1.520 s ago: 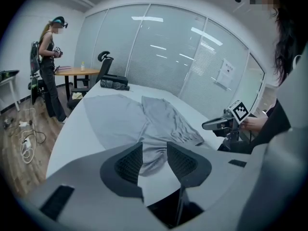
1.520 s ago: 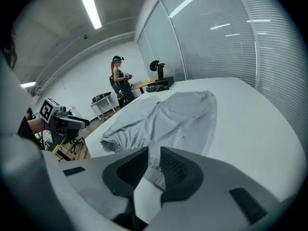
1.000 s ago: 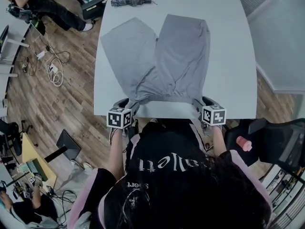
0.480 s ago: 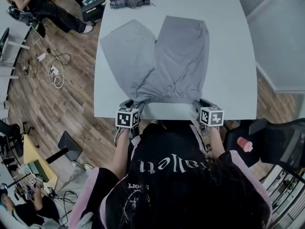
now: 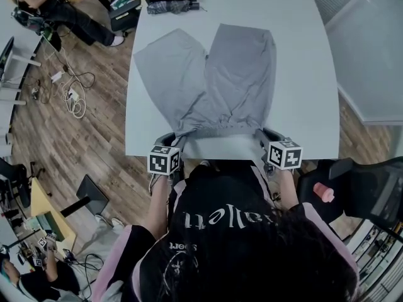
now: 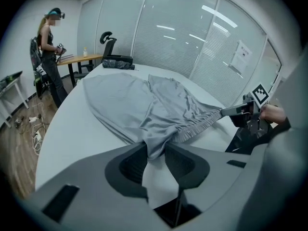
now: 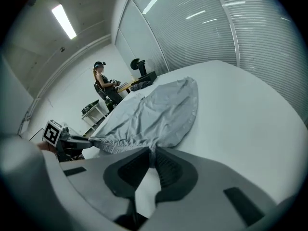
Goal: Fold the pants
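Grey pants (image 5: pixel 220 87) lie flat on the white table (image 5: pixel 302 55), legs spread away from me, waistband along the near edge. My left gripper (image 5: pixel 172 138) is at the waistband's left corner; its jaws are closing, and bunched cloth (image 6: pixel 153 146) is pinched between the pads. My right gripper (image 5: pixel 262 134) is at the right corner, its jaws also closing and almost together on a thin fold of waistband (image 7: pixel 153 150). The gathered waistband (image 6: pixel 202 121) stretches between the two grippers. Each gripper view shows the other gripper across the waistband, right gripper (image 6: pixel 240 112) and left gripper (image 7: pixel 72 141).
A dark folded bundle (image 5: pixel 170 5) lies at the table's far edge. A black office chair (image 5: pixel 365 187) stands to my right. Beyond the far left corner a person (image 6: pixel 50 52) stands by a desk. A glass wall with blinds (image 6: pixel 192 37) runs behind the table.
The waistband has puckered and drawn in at both corners. The left marker cube slid right, then partly back. The right cube shifted a little to the right.
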### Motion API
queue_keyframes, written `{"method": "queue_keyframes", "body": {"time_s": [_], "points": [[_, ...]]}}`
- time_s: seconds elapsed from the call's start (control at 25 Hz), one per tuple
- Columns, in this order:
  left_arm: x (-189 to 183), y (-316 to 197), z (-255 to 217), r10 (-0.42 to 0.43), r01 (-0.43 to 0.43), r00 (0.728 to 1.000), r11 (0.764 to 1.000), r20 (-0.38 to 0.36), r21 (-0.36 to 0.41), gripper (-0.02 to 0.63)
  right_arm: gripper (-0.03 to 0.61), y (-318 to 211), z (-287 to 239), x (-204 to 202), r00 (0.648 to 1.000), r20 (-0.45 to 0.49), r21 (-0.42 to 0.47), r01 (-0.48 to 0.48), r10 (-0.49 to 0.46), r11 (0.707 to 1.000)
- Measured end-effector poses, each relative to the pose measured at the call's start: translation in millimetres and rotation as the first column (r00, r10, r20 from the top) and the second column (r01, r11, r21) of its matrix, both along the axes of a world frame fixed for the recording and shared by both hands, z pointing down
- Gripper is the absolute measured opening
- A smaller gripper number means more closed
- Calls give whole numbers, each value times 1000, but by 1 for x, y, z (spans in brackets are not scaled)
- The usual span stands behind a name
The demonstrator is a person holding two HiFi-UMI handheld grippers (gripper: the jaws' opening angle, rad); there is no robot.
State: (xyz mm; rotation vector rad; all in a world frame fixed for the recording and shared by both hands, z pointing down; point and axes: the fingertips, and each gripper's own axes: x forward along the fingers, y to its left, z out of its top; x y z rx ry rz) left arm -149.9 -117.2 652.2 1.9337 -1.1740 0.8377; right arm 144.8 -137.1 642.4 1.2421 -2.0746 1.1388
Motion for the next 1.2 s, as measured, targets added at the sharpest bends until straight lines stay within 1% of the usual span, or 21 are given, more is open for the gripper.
{"method": "queue_keyframes", "body": {"time_s": [0.16,0.28,0.36,0.56,0.68,0.8,1.0,1.2], "points": [[2,-11,-31,6,1,997,996,-75,95,118,49,-10,-24,-4,999,44,44,-4,2,999],[3,-18,-53,-7,29,990,988,-139,151,104,49,-16,-42,-8,997,71,73,-2,-3,997],[2,-21,-67,-12,42,986,983,-165,180,98,48,-17,-54,-11,996,90,87,10,-17,996],[0,-24,-97,29,17,985,966,-171,260,92,47,-18,-85,-15,991,122,125,34,-50,992],[-5,-28,-118,36,19,985,950,-171,311,89,46,-19,-106,-17,987,137,159,56,-78,986],[-9,-30,-147,34,38,983,925,-182,379,89,46,-19,-129,-18,982,158,195,67,-99,978],[-7,-38,-197,68,37,979,868,-192,495,84,46,-23,-170,-18,973,186,271,85,-139,959],[-7,-42,-240,98,29,978,815,-186,579,81,46,-24,-212,-15,959,235,339,72,-158,938]]}}
